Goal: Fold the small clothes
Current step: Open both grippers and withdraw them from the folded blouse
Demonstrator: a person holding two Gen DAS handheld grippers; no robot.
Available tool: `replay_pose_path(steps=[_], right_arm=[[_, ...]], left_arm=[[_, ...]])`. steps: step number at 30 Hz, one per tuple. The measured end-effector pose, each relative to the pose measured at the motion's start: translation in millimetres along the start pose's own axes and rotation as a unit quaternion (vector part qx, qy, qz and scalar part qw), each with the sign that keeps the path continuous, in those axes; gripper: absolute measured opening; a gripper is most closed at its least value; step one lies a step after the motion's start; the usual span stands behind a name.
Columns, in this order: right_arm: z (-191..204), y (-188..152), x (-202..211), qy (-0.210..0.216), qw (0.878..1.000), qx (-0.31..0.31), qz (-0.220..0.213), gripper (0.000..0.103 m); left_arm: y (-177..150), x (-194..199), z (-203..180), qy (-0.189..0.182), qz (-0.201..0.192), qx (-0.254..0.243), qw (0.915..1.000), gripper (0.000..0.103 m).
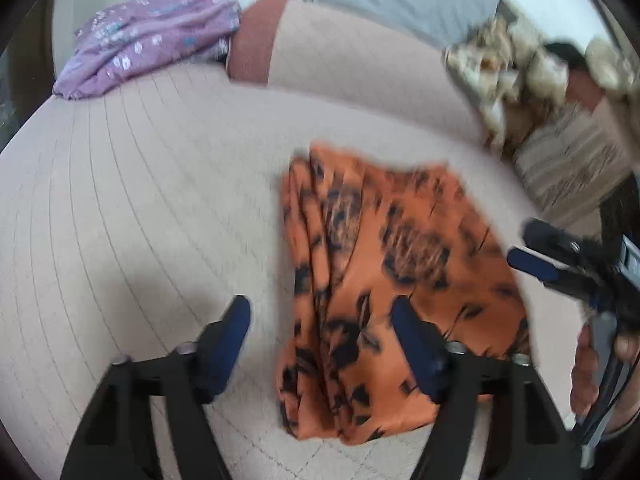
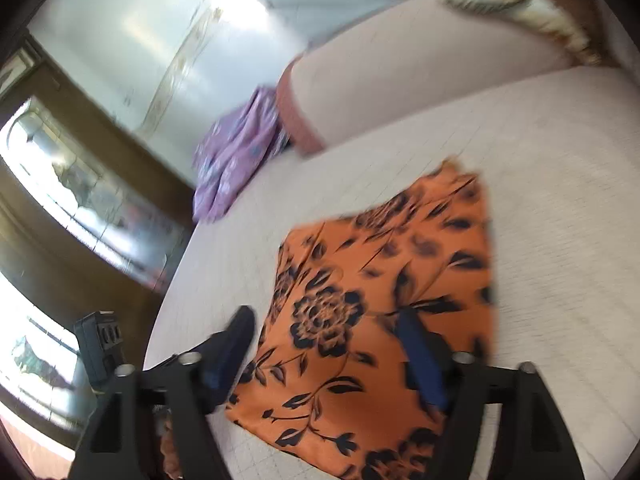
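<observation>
While folded orange floral garment lies flat, lengthwise away from camera

No legible text, label, brand, number or sign in either view.

Left wrist view: strong motion blur. Striped fabric at right of frame carries dark marks along its bands; cannot tell whether lettering or pattern. Purple garment at upper left shows pale printed shapes only, no characters.

Right wrist view: dark box-shaped device at lower left has small ports or slots on its face; no marking can be read. Orange cloth at centre bears a black floral print, no writing.
</observation>
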State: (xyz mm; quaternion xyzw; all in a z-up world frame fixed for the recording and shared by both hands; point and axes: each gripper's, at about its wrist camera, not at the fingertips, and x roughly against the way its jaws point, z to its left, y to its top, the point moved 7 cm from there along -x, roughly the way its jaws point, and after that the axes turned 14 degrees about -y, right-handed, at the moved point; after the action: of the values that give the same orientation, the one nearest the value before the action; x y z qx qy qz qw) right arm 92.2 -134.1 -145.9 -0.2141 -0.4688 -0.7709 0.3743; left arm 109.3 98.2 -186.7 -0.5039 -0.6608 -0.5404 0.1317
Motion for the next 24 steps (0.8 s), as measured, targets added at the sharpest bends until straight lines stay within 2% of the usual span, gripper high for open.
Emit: replay_pose_path(steps=[1,2,3,5,8,9,12,13,16,18,20,24], right_arm=[[-9,-6,-21,-0.021,0.999,-0.008,0.031,0.085],[-22,-13,-40,-0.047,0.996,-0.033,0.063,0.085],[-28,-11,-46,-0.050,0.995,-0.056,0.064,0.085],[-18,-1,-31,-0.035,0.997,-0.062,0.032,0.085],[-4,21,-15,-0.020,0.999,-0.040,-0.009,0.085],[-4,26,-18,-0.021,0.999,-0.041,-0.009,0.086],[-33,28,-68,-0.052,0.995,-0.071,0.053,0.087],[-37,25,-70,-0.046,0.993,-0.089,0.055,0.087],[-12,27,-37,-0.034,0.998,-0.058,0.004,0.087],[1,15,-14,-0.032,0.999,-0.034,-0.014,0.088],[8,-4,-3,-0.030,0.999,-0.019,-0.013,0.088],[-7,-45,-25,-0.064,0.997,-0.011,0.046,0.090]], left_arm=[[-8,-12,5,0.021,0.029,0.003,0.9994,0.075],[-14,-18,8,0.023,0.044,0.007,0.9987,0.075],[-18,-18,9,0.017,0.044,0.015,0.9988,0.075],[-17,-8,9,0.016,0.023,0.014,0.9995,0.075],[-15,-3,7,0.019,0.019,0.001,0.9996,0.075],[-16,-5,8,0.021,0.024,0.003,0.9995,0.075],[-18,-6,7,0.021,0.028,0.012,0.9993,0.075],[-18,0,6,0.023,0.026,0.011,0.9993,0.075],[-19,14,4,0.038,0.010,-0.002,0.9992,0.075],[-21,23,1,0.046,0.008,-0.011,0.9988,0.075],[-23,34,-3,0.051,-0.001,-0.015,0.9986,0.076],[-31,53,-10,0.062,-0.007,-0.015,0.9979,0.077]])
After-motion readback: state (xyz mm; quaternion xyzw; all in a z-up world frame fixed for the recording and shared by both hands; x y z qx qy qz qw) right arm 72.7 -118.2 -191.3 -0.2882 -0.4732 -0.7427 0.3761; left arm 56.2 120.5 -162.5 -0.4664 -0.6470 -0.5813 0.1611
